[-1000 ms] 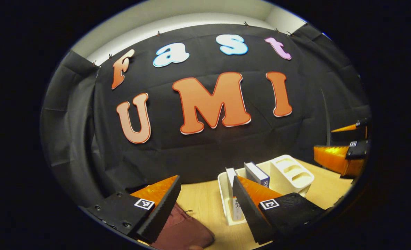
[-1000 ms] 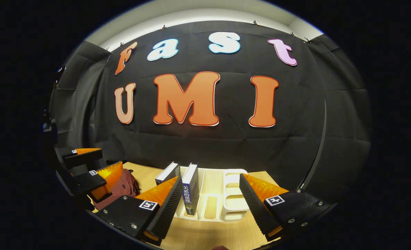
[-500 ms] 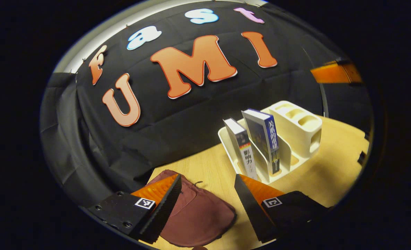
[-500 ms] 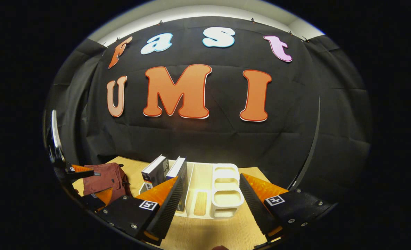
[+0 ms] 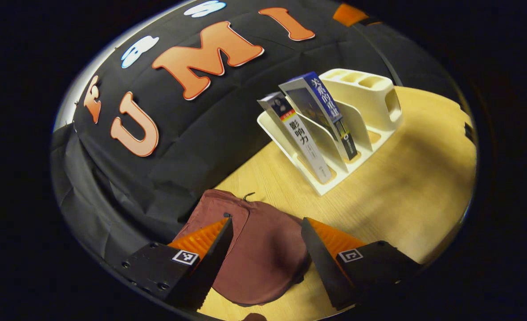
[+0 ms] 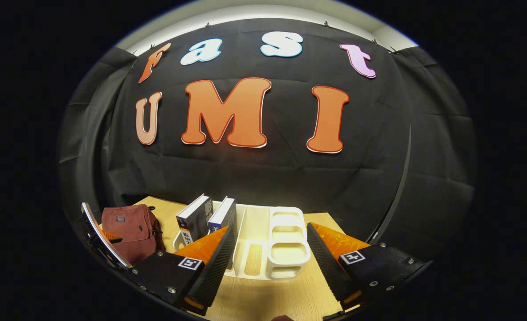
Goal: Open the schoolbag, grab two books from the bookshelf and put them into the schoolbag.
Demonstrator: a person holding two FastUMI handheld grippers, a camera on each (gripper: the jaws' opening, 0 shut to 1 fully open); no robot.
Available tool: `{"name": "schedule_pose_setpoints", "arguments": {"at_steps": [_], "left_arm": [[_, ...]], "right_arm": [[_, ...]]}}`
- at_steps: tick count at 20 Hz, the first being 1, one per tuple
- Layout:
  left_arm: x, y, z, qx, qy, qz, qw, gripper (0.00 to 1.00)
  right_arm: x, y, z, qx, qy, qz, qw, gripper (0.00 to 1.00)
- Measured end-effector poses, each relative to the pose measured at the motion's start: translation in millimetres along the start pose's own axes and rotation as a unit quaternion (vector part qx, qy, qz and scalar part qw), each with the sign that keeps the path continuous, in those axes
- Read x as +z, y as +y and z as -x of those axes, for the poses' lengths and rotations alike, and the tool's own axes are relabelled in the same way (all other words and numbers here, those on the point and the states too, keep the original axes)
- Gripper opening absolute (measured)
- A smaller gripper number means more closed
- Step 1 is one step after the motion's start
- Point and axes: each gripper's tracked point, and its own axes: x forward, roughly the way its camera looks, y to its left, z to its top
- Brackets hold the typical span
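We are hovering the left gripper (image 5: pixel 263 249) over the closed bag (image 5: pixel 259 254), getting ready to open it.

We are holding its jaws apart and empty, pointing down at the maroon bag lying flat on the table (image 5: pixel 414 178), probably to find the flap or zip. We are keeping the right gripper (image 6: pixel 267 263) level before the shelf (image 6: pixel 285 249), jaws also apart and empty, likely waiting to take a book. Two books (image 5: pixel 310 120) are leaning upright in the shelf's slots, spines toward us, well apart from the bag. The table is pale wood, and black cloth is closing in the booth behind it.
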Motion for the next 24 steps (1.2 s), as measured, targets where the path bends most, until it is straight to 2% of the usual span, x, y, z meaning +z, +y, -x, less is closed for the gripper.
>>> {"name": "schedule_pose_setpoints", "arguments": {"at_steps": [3, 8, 11, 15, 19, 22, 24], "left_arm": [[-28, -15, -7, -0.010, 0.028, -0.024, 0.999, 0.98], [-68, -30, -14, -0.006, 0.066, -0.057, 0.996, 0.98], [-80, -24, -16, 0.017, 0.078, -0.071, 0.994, 0.98], [-81, -7, -14, 0.052, 0.081, -0.070, 0.993, 0.97], [-62, 16, -6, 0.094, 0.062, -0.086, 0.990, 0.95], [-62, 28, -17, 0.100, 0.070, -0.079, 0.989, 0.95], [-66, 34, -33, 0.098, 0.088, -0.086, 0.988, 0.89]], "right_arm": [[-2, -3, 0, -0.003, 0.002, -0.001, 1.000, 0.96], [-2, -3, 2, -0.004, -0.001, 0.002, 1.000, 0.96], [-1, -2, 4, -0.004, -0.004, 0.004, 1.000, 0.96], [0, -1, 4, -0.001, -0.004, 0.003, 1.000, 0.96], [3, 0, 4, -0.003, -0.008, 0.002, 1.000, 0.96], [3, 4, 3, 0.000, -0.005, 0.005, 1.000, 0.96], [3, 9, 3, 0.003, -0.002, 0.006, 1.000, 0.96]]}}
